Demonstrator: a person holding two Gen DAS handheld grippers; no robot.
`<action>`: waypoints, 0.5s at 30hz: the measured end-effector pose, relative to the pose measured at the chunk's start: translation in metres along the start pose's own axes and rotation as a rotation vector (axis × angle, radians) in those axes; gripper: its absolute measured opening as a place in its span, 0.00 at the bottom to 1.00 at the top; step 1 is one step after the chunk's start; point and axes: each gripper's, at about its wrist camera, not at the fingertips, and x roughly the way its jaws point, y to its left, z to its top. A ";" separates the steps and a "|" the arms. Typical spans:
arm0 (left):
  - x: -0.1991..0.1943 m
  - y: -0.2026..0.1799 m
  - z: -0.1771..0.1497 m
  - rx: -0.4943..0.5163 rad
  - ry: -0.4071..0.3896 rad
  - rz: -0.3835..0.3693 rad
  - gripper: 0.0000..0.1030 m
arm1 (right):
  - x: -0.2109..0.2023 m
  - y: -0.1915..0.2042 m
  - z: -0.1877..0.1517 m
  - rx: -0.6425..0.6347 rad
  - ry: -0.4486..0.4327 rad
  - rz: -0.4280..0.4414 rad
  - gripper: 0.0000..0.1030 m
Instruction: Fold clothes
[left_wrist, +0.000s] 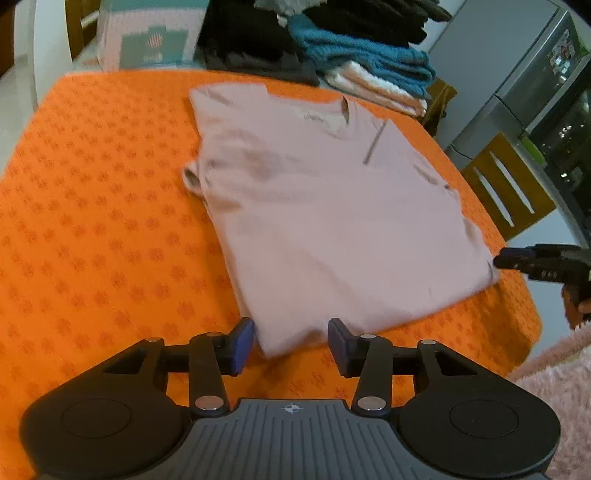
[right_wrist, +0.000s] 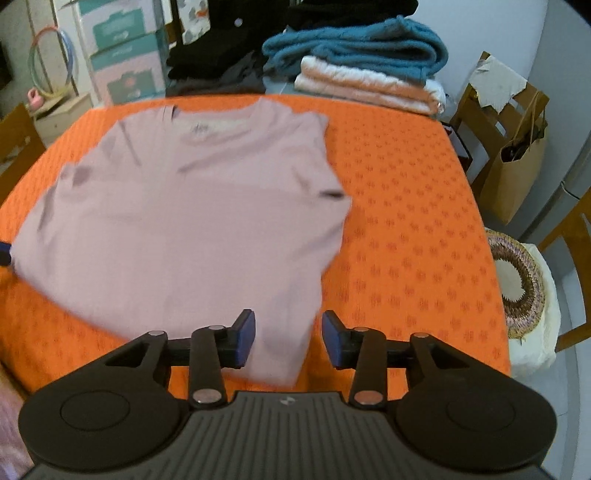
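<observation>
- My left gripper (left_wrist: 291, 343) sits at the bottom centre of its view, fingers spread wide, pinching nothing; the near corner of the shirt (left_wrist: 332, 221) lies in the gap between the blue pads (left_wrist: 242, 345).
- The shirt is pink, laid flat on the orange cloth (left_wrist: 92, 221), filling the middle of the left view, collar toward the upper centre, sleeves tucked in along its sides.
- In the left view I see my right gripper (left_wrist: 517, 258) at the right edge, its tip just beside the shirt's right hem corner; from there I cannot tell how its fingers stand.
- In the right view the right gripper (right_wrist: 288, 339) is at the bottom centre, fingers spread apart, with the shirt's (right_wrist: 184, 221) near corner between them and nothing pinched.
- Here the shirt fills the centre-left of the frame, on the cloth (right_wrist: 406, 221).
- A stack of folded clothes (right_wrist: 369, 66), teal on top, sits at the upper centre, at the far edge of the table.
</observation>
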 end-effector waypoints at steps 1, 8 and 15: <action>0.003 0.000 -0.002 -0.008 0.008 0.003 0.47 | 0.001 0.003 -0.005 -0.013 0.008 0.003 0.44; 0.007 0.008 -0.003 -0.054 -0.007 -0.054 0.12 | 0.007 0.013 -0.024 -0.095 0.032 0.002 0.50; -0.020 0.011 -0.012 -0.053 -0.062 -0.107 0.09 | 0.005 0.017 -0.028 -0.164 0.038 0.006 0.08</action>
